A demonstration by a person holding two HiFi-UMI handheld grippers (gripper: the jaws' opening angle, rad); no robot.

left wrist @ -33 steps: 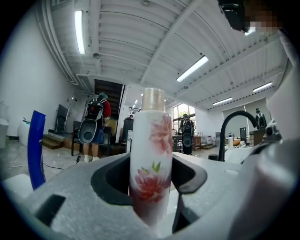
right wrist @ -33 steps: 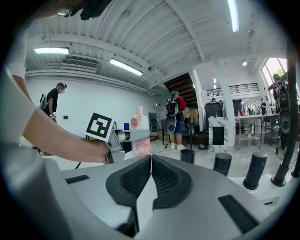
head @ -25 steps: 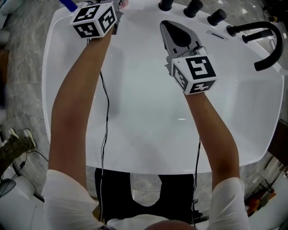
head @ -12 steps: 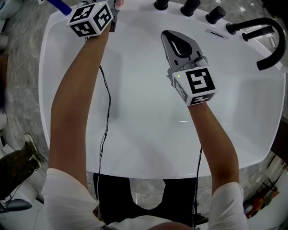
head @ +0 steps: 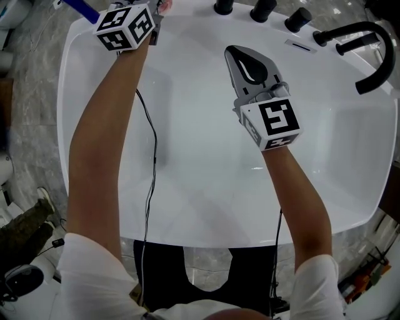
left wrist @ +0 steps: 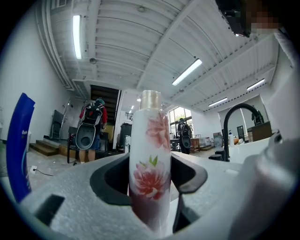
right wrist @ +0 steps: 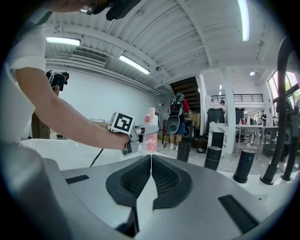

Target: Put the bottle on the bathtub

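A white bottle printed with pink flowers stands upright between the jaws of my left gripper, which is shut on its lower body. In the head view this gripper is at the far left corner of the white bathtub, and only the bottle's pink tip shows. The right gripper view shows the bottle held at the tub's far rim. My right gripper hovers over the tub's middle with its jaws shut on nothing.
A blue bottle stands left of the held one, by the tub's corner. Three black knobs and a curved black faucet line the far right rim. A person with a backpack is in the background.
My right gripper has drifted a little toward me over the tub. The left gripper has stayed at the far corner with the bottle in it.
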